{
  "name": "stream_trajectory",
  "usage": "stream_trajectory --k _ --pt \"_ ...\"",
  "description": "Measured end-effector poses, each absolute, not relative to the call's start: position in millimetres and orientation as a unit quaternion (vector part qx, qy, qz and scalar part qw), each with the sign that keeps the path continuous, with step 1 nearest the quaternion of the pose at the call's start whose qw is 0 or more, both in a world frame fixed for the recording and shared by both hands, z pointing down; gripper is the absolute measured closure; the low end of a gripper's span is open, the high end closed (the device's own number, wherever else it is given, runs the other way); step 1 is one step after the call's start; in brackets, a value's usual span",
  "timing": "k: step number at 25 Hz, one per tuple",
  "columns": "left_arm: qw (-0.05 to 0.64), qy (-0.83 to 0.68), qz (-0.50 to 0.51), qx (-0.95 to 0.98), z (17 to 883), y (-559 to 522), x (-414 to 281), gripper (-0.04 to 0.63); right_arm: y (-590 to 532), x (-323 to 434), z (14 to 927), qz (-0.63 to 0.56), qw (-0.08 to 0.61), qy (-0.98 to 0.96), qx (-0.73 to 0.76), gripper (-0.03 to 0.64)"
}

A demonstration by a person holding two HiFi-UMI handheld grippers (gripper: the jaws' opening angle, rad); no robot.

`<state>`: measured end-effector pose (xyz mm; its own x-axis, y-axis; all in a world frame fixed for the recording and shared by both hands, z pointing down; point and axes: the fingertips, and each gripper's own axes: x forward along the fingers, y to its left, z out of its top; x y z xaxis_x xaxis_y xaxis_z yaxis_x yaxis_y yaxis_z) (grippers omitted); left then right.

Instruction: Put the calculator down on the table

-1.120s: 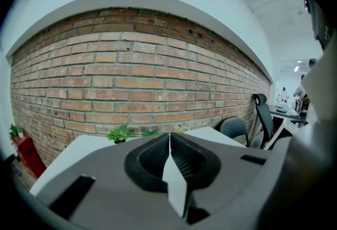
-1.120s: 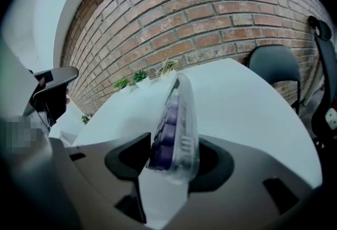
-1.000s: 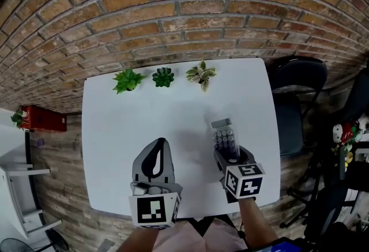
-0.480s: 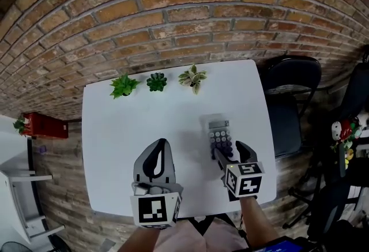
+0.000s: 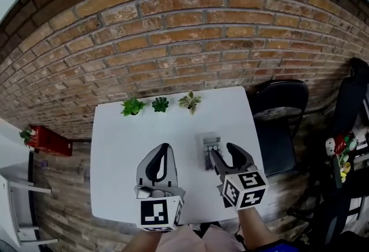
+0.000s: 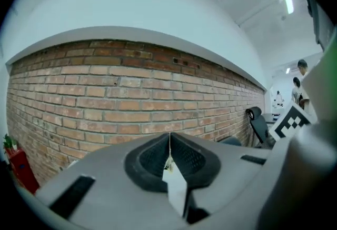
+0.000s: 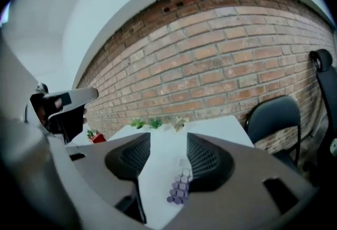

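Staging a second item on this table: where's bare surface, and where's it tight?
Free: the table's left part, from the plant row down to the near edge, left of the left gripper; also the band between the plant row and the calculator. Tight: the back edge, where three plants stand side by side, and around the calculator at right.
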<state>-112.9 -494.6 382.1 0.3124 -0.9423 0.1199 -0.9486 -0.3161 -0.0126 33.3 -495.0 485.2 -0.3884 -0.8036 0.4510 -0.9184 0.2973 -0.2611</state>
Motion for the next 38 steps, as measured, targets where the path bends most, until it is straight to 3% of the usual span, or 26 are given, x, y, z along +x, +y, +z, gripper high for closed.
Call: stream_trajectory --k 5,9,38 --pt "-0.013 -0.591 0.006 0.807 324 -491 -116 0.580 -492 29 400 0.132 0.083 -0.821 0.549 0.539" --pt "-0.039 -0.587 -0.020 0.808 290 -489 -116 0.581 -489 33 356 0.064 0.068 -0.821 0.563 0.615" --pt "-0.043 -0.574 -0.030 0.817 283 -484 -105 0.580 -483 33 329 0.040 0.050 -0.824 0.564 0.618"
